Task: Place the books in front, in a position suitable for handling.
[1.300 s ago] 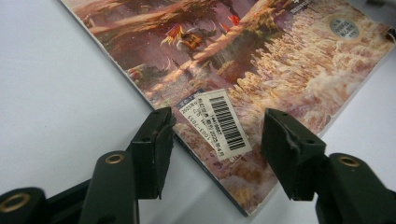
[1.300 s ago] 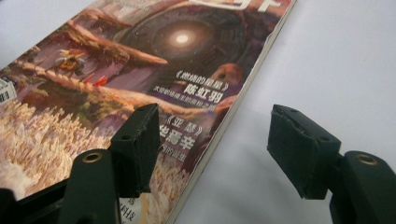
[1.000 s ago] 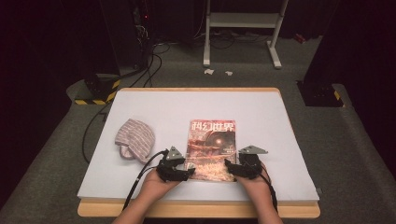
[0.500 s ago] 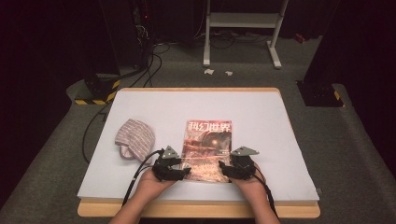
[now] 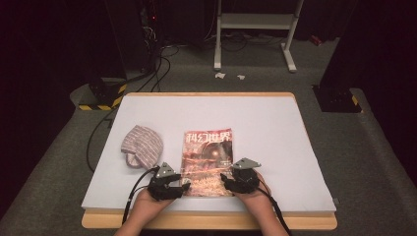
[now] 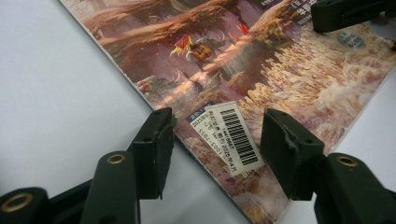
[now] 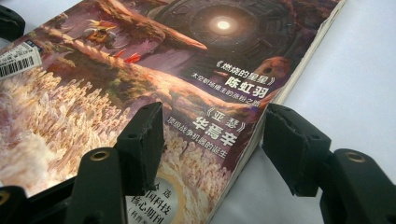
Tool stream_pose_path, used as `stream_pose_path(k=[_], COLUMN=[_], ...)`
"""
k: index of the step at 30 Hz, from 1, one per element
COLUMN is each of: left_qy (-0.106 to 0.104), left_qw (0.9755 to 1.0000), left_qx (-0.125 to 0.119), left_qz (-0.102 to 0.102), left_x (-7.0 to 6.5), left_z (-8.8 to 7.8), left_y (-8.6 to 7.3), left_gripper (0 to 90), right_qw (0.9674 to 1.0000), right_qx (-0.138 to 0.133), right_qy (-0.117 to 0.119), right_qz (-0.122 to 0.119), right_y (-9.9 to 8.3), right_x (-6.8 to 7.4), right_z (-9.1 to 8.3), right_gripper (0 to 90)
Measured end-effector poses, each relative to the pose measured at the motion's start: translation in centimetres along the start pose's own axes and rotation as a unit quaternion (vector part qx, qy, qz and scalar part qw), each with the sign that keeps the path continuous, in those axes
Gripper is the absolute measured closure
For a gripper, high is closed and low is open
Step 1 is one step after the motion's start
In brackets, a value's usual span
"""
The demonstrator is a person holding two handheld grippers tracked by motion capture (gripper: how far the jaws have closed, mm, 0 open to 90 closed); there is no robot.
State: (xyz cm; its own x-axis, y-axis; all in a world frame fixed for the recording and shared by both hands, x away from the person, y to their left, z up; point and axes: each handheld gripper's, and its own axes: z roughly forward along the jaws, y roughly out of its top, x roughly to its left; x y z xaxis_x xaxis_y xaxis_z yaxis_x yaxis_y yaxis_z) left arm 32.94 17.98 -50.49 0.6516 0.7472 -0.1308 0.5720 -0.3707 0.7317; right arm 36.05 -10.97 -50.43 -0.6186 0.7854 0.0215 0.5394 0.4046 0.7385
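A science-fiction magazine [image 5: 207, 160] lies flat on the white table [image 5: 265, 125], near the front edge. My left gripper [image 5: 183, 186] is at its near left corner, open. In the left gripper view the jaws [image 6: 217, 147] straddle the spine edge by the barcode label [image 6: 233, 135]; they have just been closing, and the pads do not press on the magazine [image 6: 210, 60]. My right gripper [image 5: 225, 178] is at the near right corner, open. Its jaws [image 7: 215, 144] have narrowed a little and straddle the page edge of the magazine [image 7: 163, 56], one over the cover, one over the table.
A striped knitted cap [image 5: 140, 146] lies left of the magazine, close to my left gripper. The table's wooden front edge [image 5: 211, 221] is right under the hands. Beyond the table, cables [image 5: 162, 59] and a white stand [image 5: 255, 29] sit on the floor.
Both grippers and the magazine between them have shifted left, toward the cap. The left jaws stand narrower than before.
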Motion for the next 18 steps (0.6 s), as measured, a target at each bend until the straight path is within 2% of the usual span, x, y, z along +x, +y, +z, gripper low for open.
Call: stream_pose_path(k=[5,9,10,11,12,14,17,18], left_qy=[-0.009,0.019,0.02,0.02,0.02,0.021,0.018,0.018], left_qw=[0.9999,0.9991,0.999,0.999,0.999,0.9991,0.9992,0.999], left_qx=[0.001,0.001,-0.001,-0.001,-0.008,-0.014,-0.02,-0.031], left_qz=[0.01,0.038,0.04,0.04,0.039,0.034,0.029,0.027], left_x=[0.5,0.4,0.5,0.5,0.7,1.0,1.3,1.6], left_z=[0.0,-0.4,-0.6,-0.6,-0.9,-1.2,-1.6,-2.0], left_y=[0.1,0.4,0.4,0.4,0.5,0.5,0.6,0.6], left_gripper=[42.7,41.8,41.3,41.4,41.8,41.9,41.2,41.2], right_qw=[0.9998,0.9994,0.999,0.999,0.9981,0.9977,0.998,0.9984], right_qx=[-0.006,-0.031,-0.039,-0.039,-0.054,-0.062,-0.056,-0.048], right_qy=[0.017,-0.011,-0.019,-0.019,-0.025,-0.022,-0.025,-0.028], right_qz=[0.011,0.008,0.008,0.008,0.011,0.016,0.014,0.003], right_y=[-0.3,-0.3,-0.3,-0.3,-0.4,-0.5,-0.6,-0.8], right_x=[-0.6,-1.0,-1.2,-1.2,-1.7,-2.2,-2.6,-2.8], right_z=[-0.1,-0.8,-1.1,-1.1,-1.6,-1.8,-2.0,-1.9], right_gripper=[37.3,34.1,34.4,34.4,35.9,36.2,36.5,31.3])
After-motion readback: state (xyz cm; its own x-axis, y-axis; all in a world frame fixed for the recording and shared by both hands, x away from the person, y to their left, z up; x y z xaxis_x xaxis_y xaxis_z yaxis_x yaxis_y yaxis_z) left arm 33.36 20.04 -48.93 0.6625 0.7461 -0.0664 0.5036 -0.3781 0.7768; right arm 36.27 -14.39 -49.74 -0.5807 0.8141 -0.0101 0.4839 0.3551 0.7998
